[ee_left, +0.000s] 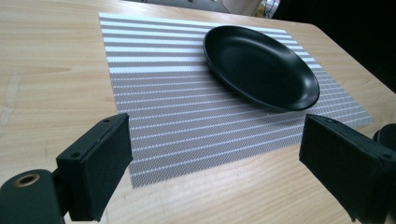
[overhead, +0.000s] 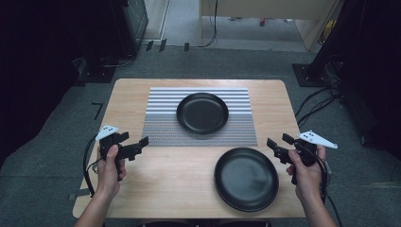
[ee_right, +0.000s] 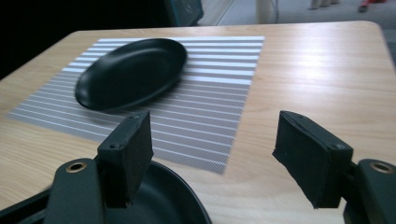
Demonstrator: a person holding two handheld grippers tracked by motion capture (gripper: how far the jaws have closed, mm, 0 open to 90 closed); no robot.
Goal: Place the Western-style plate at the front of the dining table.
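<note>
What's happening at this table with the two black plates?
A person holds a left gripper and a right gripper, both open and empty, above a wooden table. One black plate sits on a striped placemat; a second plate lies on bare wood near the right gripper. Neither plate is touched.
</note>
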